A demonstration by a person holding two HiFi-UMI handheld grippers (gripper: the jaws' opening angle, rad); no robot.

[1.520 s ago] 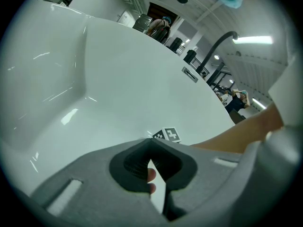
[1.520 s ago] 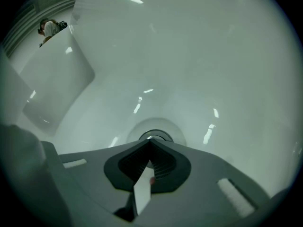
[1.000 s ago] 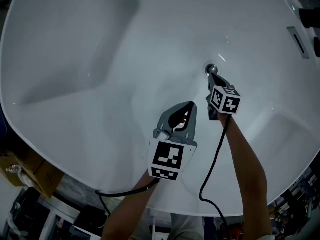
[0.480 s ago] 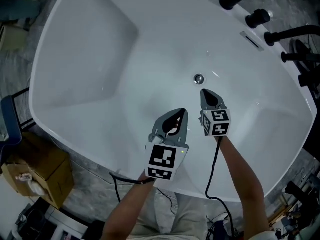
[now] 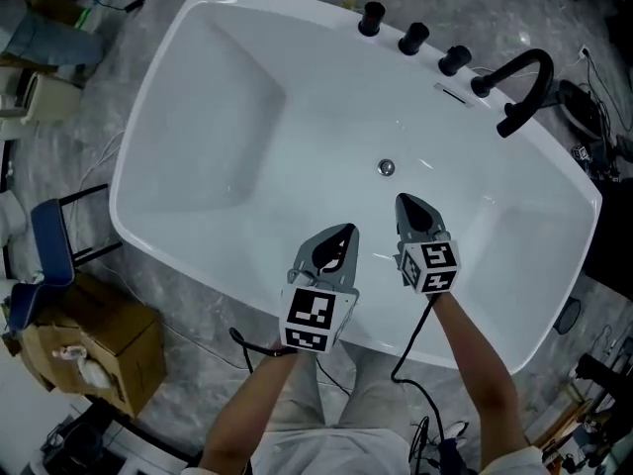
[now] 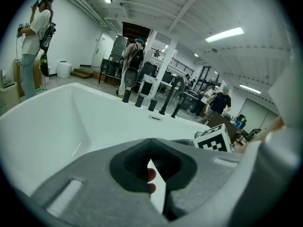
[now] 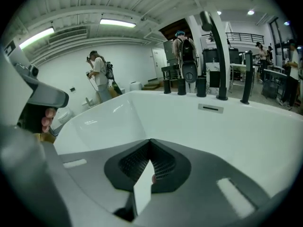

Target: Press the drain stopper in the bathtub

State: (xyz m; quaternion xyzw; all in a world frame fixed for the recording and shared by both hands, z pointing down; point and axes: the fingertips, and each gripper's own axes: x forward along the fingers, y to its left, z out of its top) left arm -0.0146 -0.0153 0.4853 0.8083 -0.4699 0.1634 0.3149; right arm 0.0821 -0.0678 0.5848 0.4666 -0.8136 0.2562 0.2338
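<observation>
Withdrawn since a second ago: the right claw (image 5: 404,199), then set at the drain stopper (image 5: 386,167), is now held apart from it, on the person's side. Much more of the room is taken in by the head view than before.

- Bathtub (image 5: 227,117): white, seen whole from above and set on a grey floor (image 5: 129,28).
- Drain stopper: small, round and metallic, seated in the tub bottom near the fitting side. It is touched by neither claw.
- Right claw: jaws brought together at the tips, as shown in the right gripper view (image 7: 150,142), with nothing clamped between them. It is pointed toward the stopper, and its marker cube (image 5: 428,265) is carried behind.
- Left claw (image 5: 346,229): jaws likewise closed tip to tip in the left gripper view (image 6: 151,140), with nothing held. It is held beside the right claw, over the tub's near wall.
- Fittings on the far rim: three black knobs (image 5: 412,38), a black curved spout (image 5: 521,85), and an overflow slot (image 5: 451,93) below them.
- Surroundings: a cardboard box (image 5: 99,349) and a blue chair (image 5: 49,245) are placed on the floor at the left. A black cable (image 5: 410,349) is trailed from the right claw.
- Background: several people are seen standing beyond the tub in both gripper views.
</observation>
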